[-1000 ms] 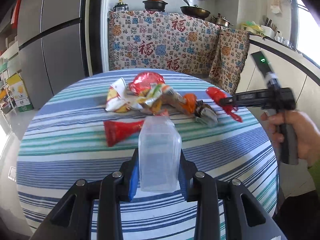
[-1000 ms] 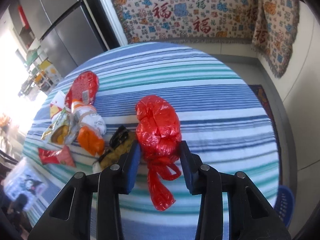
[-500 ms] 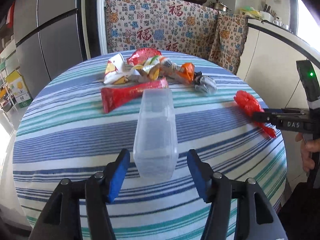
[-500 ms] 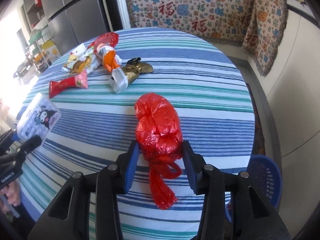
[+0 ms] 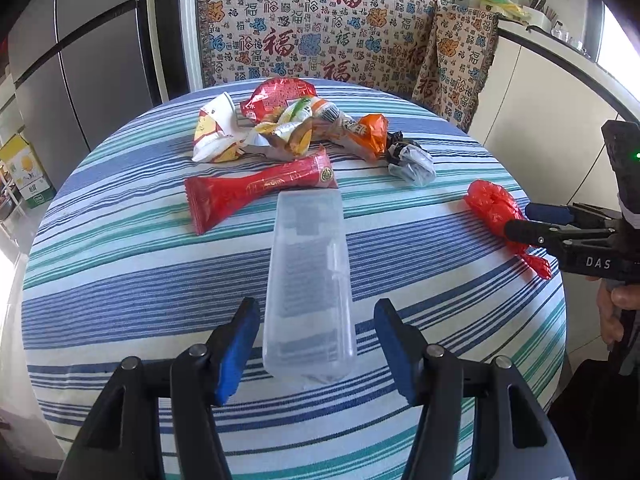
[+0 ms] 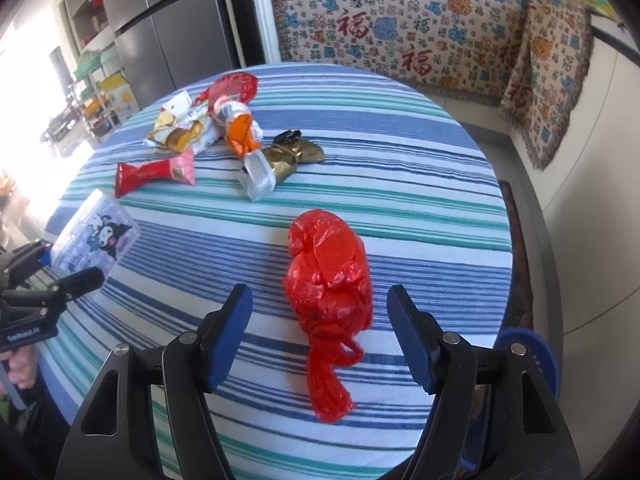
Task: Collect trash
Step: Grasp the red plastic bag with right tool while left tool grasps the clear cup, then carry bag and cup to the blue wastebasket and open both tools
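Both our claws have just been opening. The left claw (image 5: 314, 346) stands open around the clear plastic box (image 5: 308, 292), the right claw (image 6: 320, 330) around the red plastic bag (image 6: 328, 276). The snack wrappers (image 5: 280, 128) lie uncollected at twelve o'clock on the table (image 5: 120, 280).

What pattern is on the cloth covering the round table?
The round table's cloth has horizontal stripes in blue, white and teal-green. The left wrist view shows it best.
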`<action>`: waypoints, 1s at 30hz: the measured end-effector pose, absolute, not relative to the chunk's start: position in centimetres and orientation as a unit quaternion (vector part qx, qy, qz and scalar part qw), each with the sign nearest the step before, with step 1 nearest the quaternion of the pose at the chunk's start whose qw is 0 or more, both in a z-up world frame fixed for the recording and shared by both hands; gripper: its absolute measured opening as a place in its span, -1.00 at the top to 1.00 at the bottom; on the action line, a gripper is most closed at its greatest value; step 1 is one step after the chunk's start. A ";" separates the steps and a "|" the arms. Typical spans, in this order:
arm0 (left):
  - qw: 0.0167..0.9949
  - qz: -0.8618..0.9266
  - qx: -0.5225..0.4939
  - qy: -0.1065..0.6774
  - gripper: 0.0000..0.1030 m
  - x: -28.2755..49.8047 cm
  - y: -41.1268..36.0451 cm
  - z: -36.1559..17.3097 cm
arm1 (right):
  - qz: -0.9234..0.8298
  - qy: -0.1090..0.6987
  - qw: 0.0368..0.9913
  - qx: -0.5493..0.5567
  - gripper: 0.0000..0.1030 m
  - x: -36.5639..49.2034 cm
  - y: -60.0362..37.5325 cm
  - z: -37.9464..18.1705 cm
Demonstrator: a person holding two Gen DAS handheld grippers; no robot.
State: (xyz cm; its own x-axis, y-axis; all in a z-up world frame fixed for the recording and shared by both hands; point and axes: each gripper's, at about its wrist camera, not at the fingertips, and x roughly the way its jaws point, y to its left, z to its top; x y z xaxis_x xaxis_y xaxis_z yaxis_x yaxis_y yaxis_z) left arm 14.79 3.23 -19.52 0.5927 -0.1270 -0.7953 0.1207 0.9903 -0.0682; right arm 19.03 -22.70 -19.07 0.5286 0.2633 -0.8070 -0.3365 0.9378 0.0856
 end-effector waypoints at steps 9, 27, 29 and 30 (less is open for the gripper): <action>0.898 -0.067 -0.008 0.434 0.38 15.0 3.2 -18.8 | 0.171 0.454 0.874 -0.042 0.25 19.1 -22.4 -18.2; 0.897 -0.147 0.015 0.417 0.38 15.3 -6.1 -16.6 | 0.137 0.436 0.888 0.055 0.25 17.0 -29.2 -16.5; 0.896 -0.159 0.020 0.415 0.38 15.6 -7.8 -16.4 | 0.125 0.433 0.890 0.064 0.25 16.8 -30.6 -16.4; 0.894 -0.170 0.024 0.413 0.38 15.7 -8.6 -16.4 | 0.118 0.432 0.892 0.069 0.25 16.6 -31.3 -16.4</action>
State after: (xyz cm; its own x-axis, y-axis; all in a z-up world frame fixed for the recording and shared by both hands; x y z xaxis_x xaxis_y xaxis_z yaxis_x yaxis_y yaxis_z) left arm 15.69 -8.65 -16.36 0.6005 -0.2844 -0.7474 0.3237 0.9411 -0.0980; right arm 16.60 -31.34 -16.37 0.5990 0.2690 -0.7542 -0.1504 0.9629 0.2240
